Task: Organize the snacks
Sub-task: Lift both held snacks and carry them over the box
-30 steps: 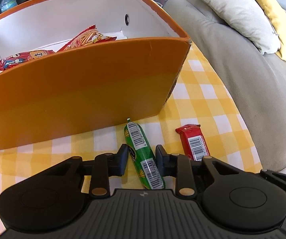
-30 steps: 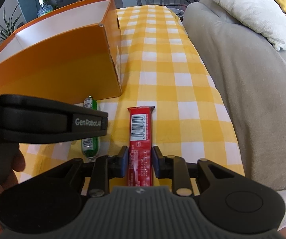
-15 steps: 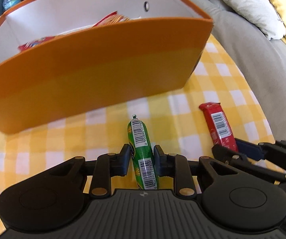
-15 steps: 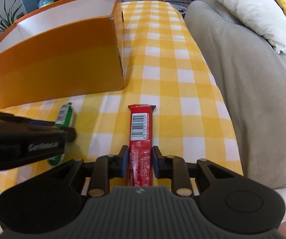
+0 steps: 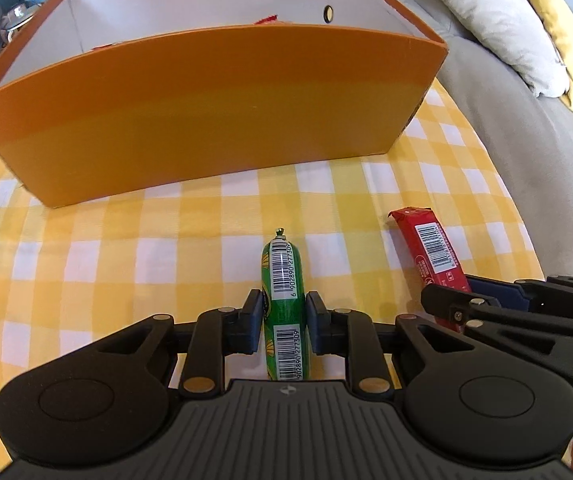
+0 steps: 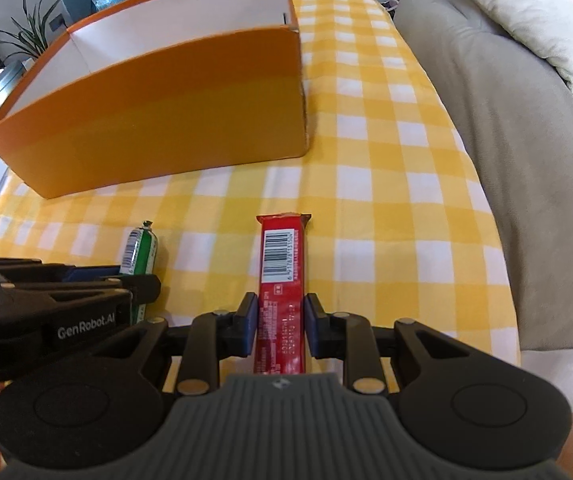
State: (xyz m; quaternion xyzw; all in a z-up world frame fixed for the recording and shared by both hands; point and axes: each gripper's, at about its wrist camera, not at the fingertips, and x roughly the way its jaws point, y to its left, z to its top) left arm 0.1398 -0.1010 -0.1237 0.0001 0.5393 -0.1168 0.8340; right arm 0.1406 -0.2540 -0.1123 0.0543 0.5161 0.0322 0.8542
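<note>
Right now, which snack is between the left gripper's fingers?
The green sausage, its barcode up, sits between the left gripper as the jaws close. The red bar sits in the right gripper.

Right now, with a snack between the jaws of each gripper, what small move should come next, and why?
Probably finish closing the left gripper on the green barcode-labelled sausage stick: its jaws are closing around it. The right gripper already flanks the flat red wrapped snack bar. Both still seem to lie on the yellow checked tablecloth, short of the orange cardboard box.
</note>
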